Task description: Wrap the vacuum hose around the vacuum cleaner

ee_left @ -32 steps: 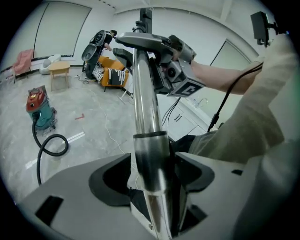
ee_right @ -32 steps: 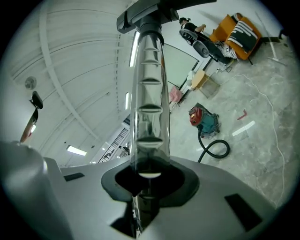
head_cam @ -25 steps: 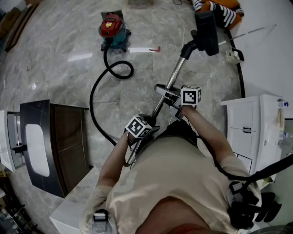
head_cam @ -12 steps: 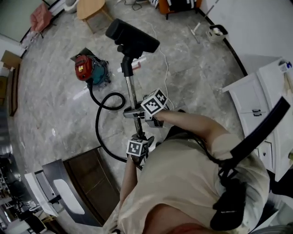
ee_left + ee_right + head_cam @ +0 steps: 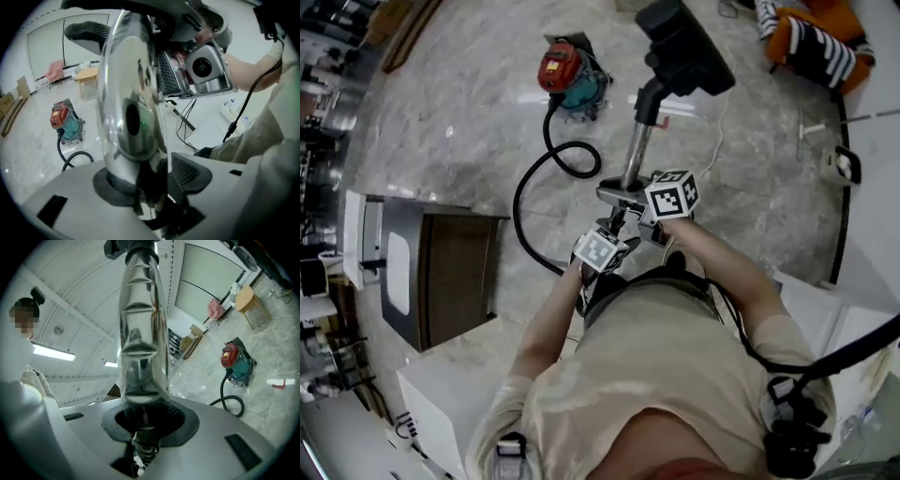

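A red and teal vacuum cleaner [image 5: 572, 75] stands on the marble floor ahead. Its black hose [image 5: 525, 202] loops across the floor and back toward me. I hold the chrome wand [image 5: 636, 155] raised, its black floor head [image 5: 680, 47] up and away from me. My right gripper [image 5: 630, 194] is shut on the wand at mid length. My left gripper [image 5: 614, 228] is shut on it just below. The left gripper view shows the chrome wand [image 5: 131, 103] filling the jaws of the left gripper [image 5: 150, 187]. In the right gripper view the wand [image 5: 140, 333] rises from the right gripper [image 5: 143, 427], with the vacuum cleaner [image 5: 236, 363] beyond.
A dark cabinet with a white basin [image 5: 441, 277] stands at my left, with a white counter [image 5: 450, 394] nearer. An orange striped item [image 5: 811, 42] lies far right. A thin white cable [image 5: 717, 122] runs over the floor. A small wooden table [image 5: 89, 77] stands behind the vacuum.
The head view has swung. The wand's floor head now stands closer to the vacuum cleaner than a second ago. My two grippers sit nearer each other on the wand.
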Demonstrator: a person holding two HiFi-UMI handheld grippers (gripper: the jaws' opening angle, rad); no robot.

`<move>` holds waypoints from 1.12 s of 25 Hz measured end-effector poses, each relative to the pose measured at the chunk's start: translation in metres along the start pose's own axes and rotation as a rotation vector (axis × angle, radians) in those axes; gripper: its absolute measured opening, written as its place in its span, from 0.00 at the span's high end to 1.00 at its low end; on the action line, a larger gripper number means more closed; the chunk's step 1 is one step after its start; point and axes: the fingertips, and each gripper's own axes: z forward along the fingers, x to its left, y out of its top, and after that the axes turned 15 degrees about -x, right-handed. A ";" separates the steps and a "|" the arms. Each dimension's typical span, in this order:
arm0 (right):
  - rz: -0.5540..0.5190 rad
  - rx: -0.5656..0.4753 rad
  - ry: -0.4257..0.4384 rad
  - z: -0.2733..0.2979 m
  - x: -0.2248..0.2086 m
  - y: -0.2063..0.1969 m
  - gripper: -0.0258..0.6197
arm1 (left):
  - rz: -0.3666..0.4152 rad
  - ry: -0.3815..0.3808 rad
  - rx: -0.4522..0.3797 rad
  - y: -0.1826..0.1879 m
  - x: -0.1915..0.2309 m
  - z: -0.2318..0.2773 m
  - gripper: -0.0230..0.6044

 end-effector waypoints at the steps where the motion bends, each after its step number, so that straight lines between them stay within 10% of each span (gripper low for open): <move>1: 0.002 0.012 0.014 -0.006 -0.003 0.014 0.82 | 0.002 0.015 0.003 0.014 0.002 0.007 0.56; 12: -0.105 0.181 0.100 0.008 -0.028 0.051 0.82 | 0.036 0.073 -0.035 0.056 0.043 0.043 0.56; 16: -0.139 0.235 0.079 0.026 -0.049 0.061 0.82 | -0.057 0.038 -0.101 0.065 0.071 0.056 0.76; 28: -0.105 0.294 -0.044 0.090 -0.140 0.150 0.82 | -0.069 -0.020 -0.152 0.147 0.174 0.081 0.77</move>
